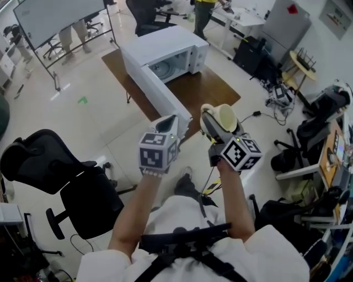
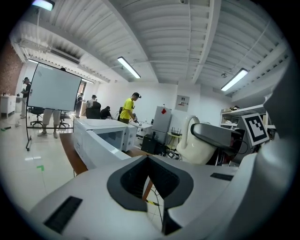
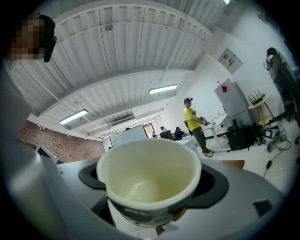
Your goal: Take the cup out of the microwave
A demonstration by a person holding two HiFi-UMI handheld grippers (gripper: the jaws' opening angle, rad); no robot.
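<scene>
A cream cup (image 1: 226,116) is held in the air by my right gripper (image 1: 218,118), whose jaws are shut on its sides, well in front of the table. In the right gripper view the cup (image 3: 149,178) fills the space between the pads, mouth towards the camera, and looks empty. The white microwave (image 1: 185,43) stands on the brown table (image 1: 205,91) with its door (image 1: 156,90) swung open toward me. My left gripper (image 1: 168,125) hovers beside the right one, its pads together with nothing held. In the left gripper view I see the cup (image 2: 198,147) to the right and the microwave (image 2: 101,136) ahead.
A black office chair (image 1: 62,172) stands at the lower left. A whiteboard on a stand (image 1: 55,16) is at the back left, with people near it. Desks, a grey cabinet (image 1: 287,22), cables and another chair (image 1: 325,110) crowd the right side.
</scene>
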